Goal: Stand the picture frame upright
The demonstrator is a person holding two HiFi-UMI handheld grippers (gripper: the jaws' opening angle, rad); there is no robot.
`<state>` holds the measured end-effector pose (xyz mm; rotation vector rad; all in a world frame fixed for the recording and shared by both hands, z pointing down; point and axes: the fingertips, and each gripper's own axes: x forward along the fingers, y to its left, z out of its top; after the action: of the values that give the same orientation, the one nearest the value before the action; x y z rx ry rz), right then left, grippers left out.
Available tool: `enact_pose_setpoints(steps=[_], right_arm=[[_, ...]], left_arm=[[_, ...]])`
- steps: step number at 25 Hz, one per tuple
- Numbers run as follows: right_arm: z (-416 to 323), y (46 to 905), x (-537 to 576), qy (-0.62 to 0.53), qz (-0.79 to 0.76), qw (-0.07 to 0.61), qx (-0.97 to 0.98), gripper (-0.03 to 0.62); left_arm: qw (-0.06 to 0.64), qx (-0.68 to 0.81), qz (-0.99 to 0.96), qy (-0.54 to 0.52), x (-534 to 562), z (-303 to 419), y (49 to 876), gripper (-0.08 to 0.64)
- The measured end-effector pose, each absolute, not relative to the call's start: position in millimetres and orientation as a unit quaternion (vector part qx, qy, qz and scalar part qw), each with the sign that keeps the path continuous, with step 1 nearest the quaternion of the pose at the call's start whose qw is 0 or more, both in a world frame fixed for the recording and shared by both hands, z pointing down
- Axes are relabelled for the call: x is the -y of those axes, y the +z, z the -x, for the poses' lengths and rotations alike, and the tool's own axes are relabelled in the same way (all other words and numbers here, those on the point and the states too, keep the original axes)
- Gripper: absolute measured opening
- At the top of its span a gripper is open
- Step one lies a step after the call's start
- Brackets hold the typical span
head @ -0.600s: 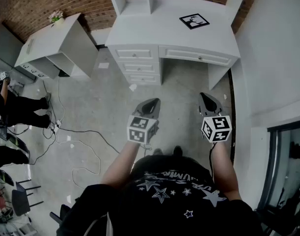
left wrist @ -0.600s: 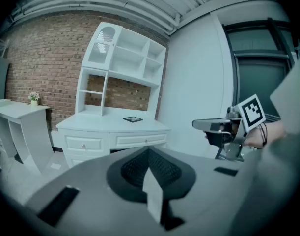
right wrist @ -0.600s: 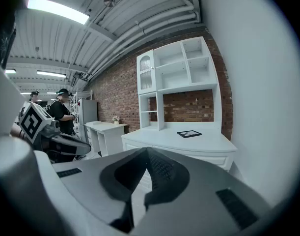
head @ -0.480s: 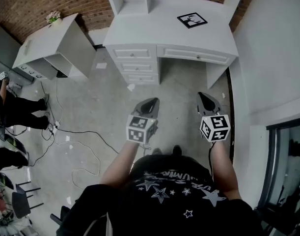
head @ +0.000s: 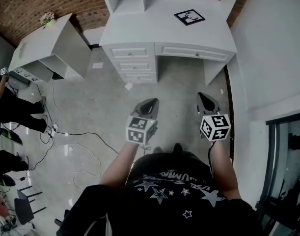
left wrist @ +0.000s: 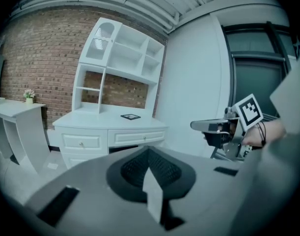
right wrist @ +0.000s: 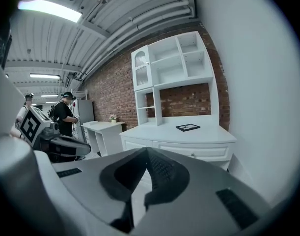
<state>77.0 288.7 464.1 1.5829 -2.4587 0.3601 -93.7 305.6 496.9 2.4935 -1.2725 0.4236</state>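
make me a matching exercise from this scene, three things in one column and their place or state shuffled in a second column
Column one
1. picture frame
2. left tool
3. potted plant

Column two
a. on the far corner of the side table
b. lying flat on the white desk
c. shut and empty, held above the floor

Pairs: 1-b, 2-c, 3-a
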Motion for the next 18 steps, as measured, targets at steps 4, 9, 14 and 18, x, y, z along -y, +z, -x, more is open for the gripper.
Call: enact_pose_setpoints(steps=[4,9,14,18], right_arm=[[-70,469,-283,0.138,-0.546,0.081,0.822,0.015],[-60,479,-281,0.149,-0.554,0.087,0.814,0.015],[-60,486,-273,0.16,-0.557,0.085,0.811,0.015],[-63,488,-251,0.16,-0.553,0.081,0.813,0.015]], left_arm=[[0.163,0.442,-0.869,0.149,-305,106,505,0.018],[0.166,0.447,-0.866,0.15,-299,123,512,0.018],[0.176,0.448,-0.863,0.155,-293,128,518,0.018],[0.176,0.456,-0.857,0.163,-276,129,522,0.018]])
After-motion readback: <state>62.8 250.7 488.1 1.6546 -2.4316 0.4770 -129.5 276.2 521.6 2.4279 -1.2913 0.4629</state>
